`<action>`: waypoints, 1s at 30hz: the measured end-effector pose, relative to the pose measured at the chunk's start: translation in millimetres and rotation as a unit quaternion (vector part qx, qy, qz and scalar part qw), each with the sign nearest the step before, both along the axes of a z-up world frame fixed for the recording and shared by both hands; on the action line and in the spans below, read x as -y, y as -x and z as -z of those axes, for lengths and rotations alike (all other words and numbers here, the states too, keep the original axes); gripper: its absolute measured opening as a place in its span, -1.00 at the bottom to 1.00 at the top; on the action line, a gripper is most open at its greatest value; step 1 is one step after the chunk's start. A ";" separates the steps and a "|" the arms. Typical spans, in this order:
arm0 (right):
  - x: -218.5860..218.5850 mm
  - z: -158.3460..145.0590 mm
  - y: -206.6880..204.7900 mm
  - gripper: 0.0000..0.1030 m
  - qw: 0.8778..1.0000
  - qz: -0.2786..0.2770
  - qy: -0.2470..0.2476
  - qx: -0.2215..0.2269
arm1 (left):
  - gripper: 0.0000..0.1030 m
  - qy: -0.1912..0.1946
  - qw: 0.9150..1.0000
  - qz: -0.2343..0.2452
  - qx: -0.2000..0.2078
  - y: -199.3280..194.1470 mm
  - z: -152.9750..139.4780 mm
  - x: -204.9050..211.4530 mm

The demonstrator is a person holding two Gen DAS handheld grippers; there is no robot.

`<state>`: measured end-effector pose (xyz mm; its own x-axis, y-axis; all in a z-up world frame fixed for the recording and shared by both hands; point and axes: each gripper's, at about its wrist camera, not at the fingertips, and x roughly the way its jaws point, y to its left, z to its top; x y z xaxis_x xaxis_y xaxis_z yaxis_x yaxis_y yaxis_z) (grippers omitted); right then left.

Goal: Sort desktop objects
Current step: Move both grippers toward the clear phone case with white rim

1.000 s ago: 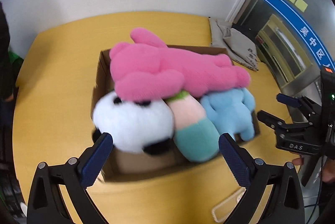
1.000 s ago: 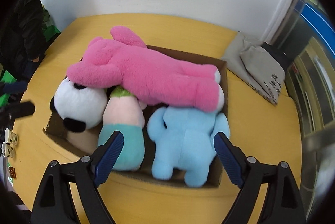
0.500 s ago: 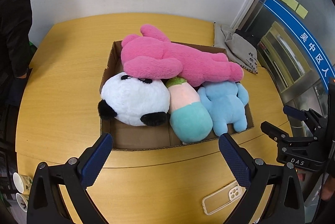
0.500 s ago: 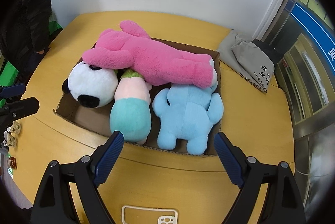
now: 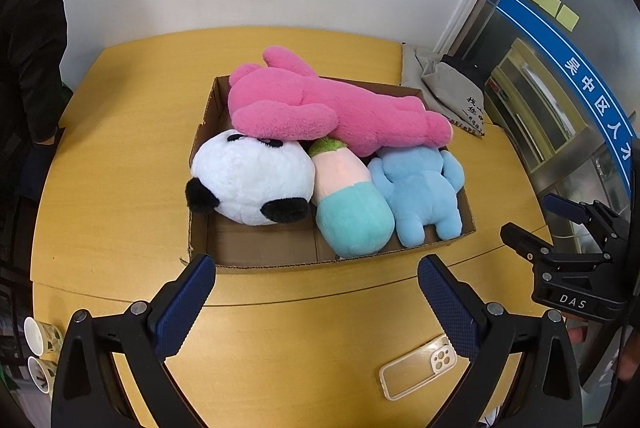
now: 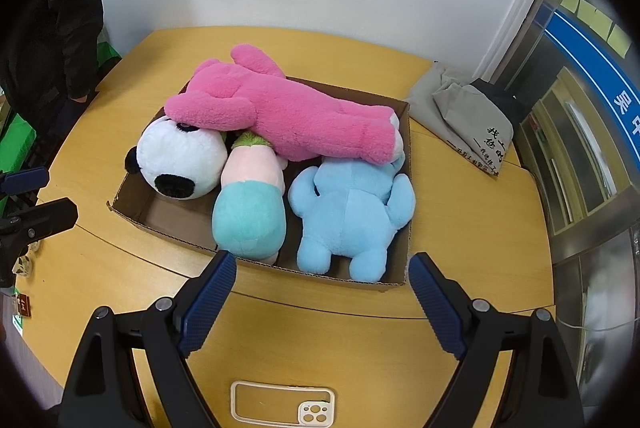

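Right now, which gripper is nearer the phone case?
Right. The phone case lies on the table just below and between the open fingers of the right gripper. The left gripper, also open, has it off to its right, beyond its right finger.

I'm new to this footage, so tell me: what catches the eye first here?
The big pink plush lies across the top of the cardboard box mid-table, over a white panda head, a pink-and-teal plush and a blue plush. Nearer, a clear phone case lies flat on the table between the right gripper's open fingers.
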<state>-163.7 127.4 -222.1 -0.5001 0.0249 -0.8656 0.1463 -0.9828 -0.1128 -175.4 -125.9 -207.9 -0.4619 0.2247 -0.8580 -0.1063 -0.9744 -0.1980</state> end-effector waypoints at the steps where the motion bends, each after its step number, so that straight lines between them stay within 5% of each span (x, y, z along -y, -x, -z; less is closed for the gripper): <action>1: -1.0 -0.1 -0.8 0.71 1.000 0.000 0.000 -0.001 | 0.99 0.000 1.000 0.000 0.000 -1.0 0.0 -0.5; 23: -44.6 -0.4 -38.8 0.71 0.999 -0.017 0.046 -0.011 | 0.99 -0.011 1.000 -0.005 0.018 -37.8 11.1 -37.8; 30: -97.6 94.8 -100.8 0.71 0.995 -0.016 0.061 0.071 | 0.99 -0.013 0.996 0.008 0.089 -80.9 85.2 -64.7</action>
<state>-62.9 225.0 -316.9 -0.3716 -0.0991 -0.9231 0.1838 -0.9825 0.0315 -94.5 -61.2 -293.1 -0.2988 0.2539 -0.9199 -0.0826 -0.9672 -0.2401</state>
